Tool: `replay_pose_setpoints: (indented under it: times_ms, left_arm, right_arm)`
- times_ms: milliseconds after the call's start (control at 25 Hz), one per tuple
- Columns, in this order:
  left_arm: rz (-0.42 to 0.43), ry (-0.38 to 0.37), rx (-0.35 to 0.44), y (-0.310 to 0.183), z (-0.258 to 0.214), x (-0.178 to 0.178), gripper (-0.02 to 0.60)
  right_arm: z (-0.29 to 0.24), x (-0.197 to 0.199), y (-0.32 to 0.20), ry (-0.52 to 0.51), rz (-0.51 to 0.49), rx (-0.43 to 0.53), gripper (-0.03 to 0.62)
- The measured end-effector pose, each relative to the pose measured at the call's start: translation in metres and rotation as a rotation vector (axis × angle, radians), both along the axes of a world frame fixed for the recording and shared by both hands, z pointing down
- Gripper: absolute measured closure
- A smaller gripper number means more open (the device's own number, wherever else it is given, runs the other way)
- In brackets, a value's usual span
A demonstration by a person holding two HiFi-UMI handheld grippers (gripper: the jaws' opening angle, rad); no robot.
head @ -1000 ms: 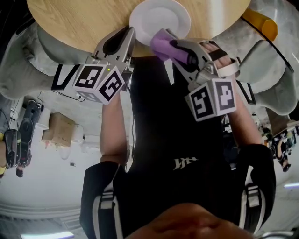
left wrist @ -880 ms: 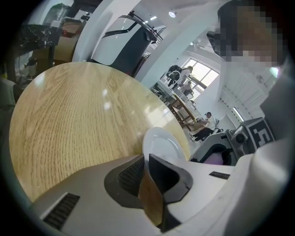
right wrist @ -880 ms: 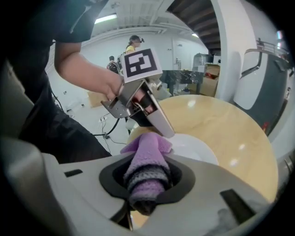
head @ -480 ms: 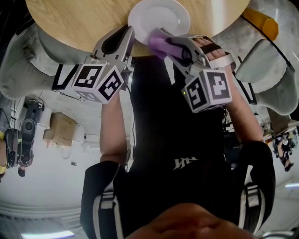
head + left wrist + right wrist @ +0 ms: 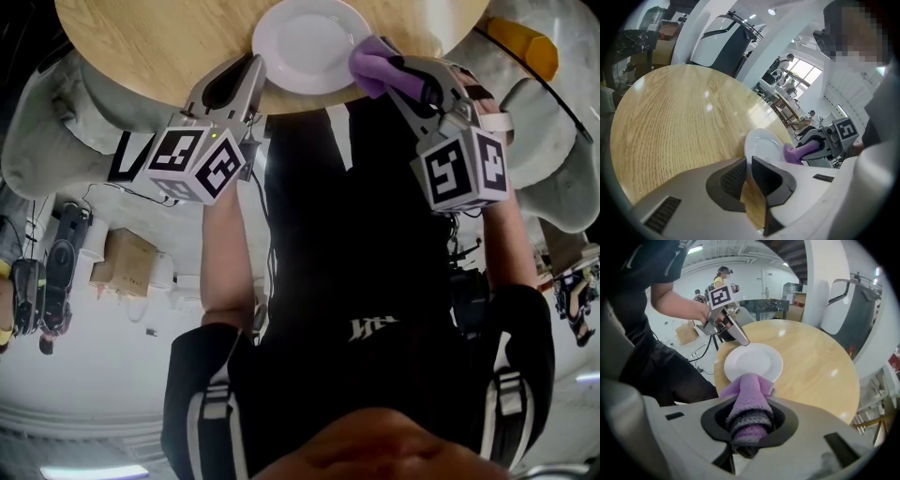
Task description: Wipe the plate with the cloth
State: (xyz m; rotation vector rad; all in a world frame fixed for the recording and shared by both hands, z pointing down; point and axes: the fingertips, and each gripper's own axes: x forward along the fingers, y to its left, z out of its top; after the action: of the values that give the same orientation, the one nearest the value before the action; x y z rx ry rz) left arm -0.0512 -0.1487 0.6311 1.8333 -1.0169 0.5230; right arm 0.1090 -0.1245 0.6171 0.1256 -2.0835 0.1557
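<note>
A white plate lies at the near edge of the round wooden table. My left gripper is shut on the plate's left rim; in the left gripper view the thin rim of the plate runs between the jaws of the left gripper. My right gripper is shut on a folded purple cloth, whose tip lies at the plate's right rim. In the right gripper view the cloth bulges out of the jaws over the near edge of the plate.
Grey and white chairs ring the table, one with a yellow thing on it. A cardboard box sits on the floor at the left. My own body in black fills the lower head view. Other people stand far off.
The right gripper has carried the cloth from the plate's near edge round to its right rim. The left gripper keeps its hold on the left rim.
</note>
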Motion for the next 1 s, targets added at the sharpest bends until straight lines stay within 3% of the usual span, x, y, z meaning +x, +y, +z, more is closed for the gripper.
replay_pose_setpoints:
  times_ms: [240, 400, 560, 680, 760, 840, 1000]
  left_arm:
    - [-0.011, -0.031, 0.009, -0.001, 0.004, -0.006, 0.537]
    - [-0.033, -0.031, 0.022, -0.002, 0.009, -0.004, 0.532]
    - [-0.073, -0.034, 0.123, -0.016, 0.007, -0.005, 0.531]
    - [-0.143, -0.059, 0.199, 0.005, 0.01, -0.024, 0.52]
    - [-0.202, -0.068, 0.248, 0.015, 0.005, -0.039, 0.526]
    - [-0.222, -0.053, 0.342, -0.007, -0.021, -0.049, 0.551]
    - [-0.17, -0.011, 0.477, -0.015, -0.106, -0.05, 0.568]
  right_arm:
    - [-0.005, 0.021, -0.022, 0.027, 0.101, 0.086, 0.5]
    - [-0.026, 0.048, -0.042, -0.009, 0.192, 0.132, 0.5]
    - [-0.051, 0.073, -0.061, -0.076, 0.262, 0.168, 0.5]
    - [-0.068, 0.086, -0.055, -0.126, 0.317, 0.17, 0.5]
    - [-0.088, 0.091, -0.058, -0.197, 0.342, 0.194, 0.5]
    - [-0.126, 0.084, -0.083, -0.331, 0.329, 0.242, 0.5]
    - [-0.232, 0.052, -0.082, -0.636, 0.285, 0.253, 0.5]
